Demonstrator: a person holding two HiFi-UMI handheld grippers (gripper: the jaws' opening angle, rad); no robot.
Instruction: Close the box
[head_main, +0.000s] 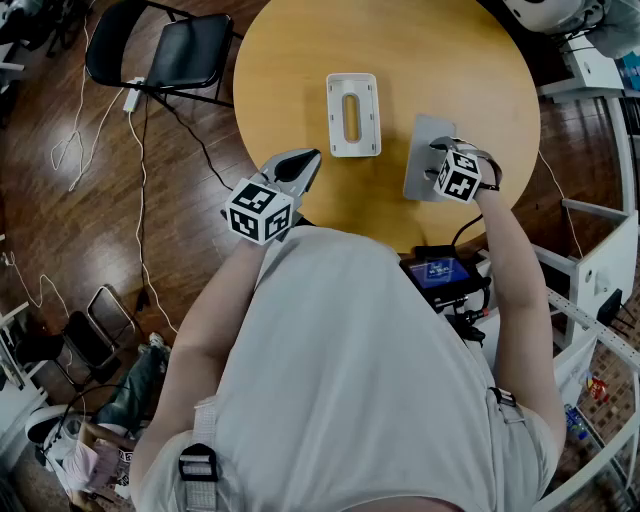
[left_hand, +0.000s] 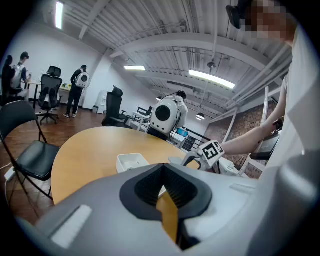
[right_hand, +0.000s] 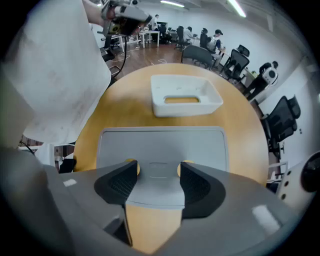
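Head camera is looking steeply down on the round tan wooden desk (head_main: 290, 60); both gripper cameras are skimming it low, sharing the white plastic box (head_main: 368, 115), the right nearest the flat grey lid (head_main: 420, 150).

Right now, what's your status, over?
Left tool shut, empty. Right tool gripping lid by its tab. It lies flat beside open box. Nothing between them.

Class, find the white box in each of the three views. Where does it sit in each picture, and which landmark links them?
Head view: the white box is at upper centre, on the table.
Left gripper view: the box is small, left of centre, just above the jaws.
Right gripper view: the box is at upper centre, beyond the grey lid.
Shared landmark: the round wooden table.
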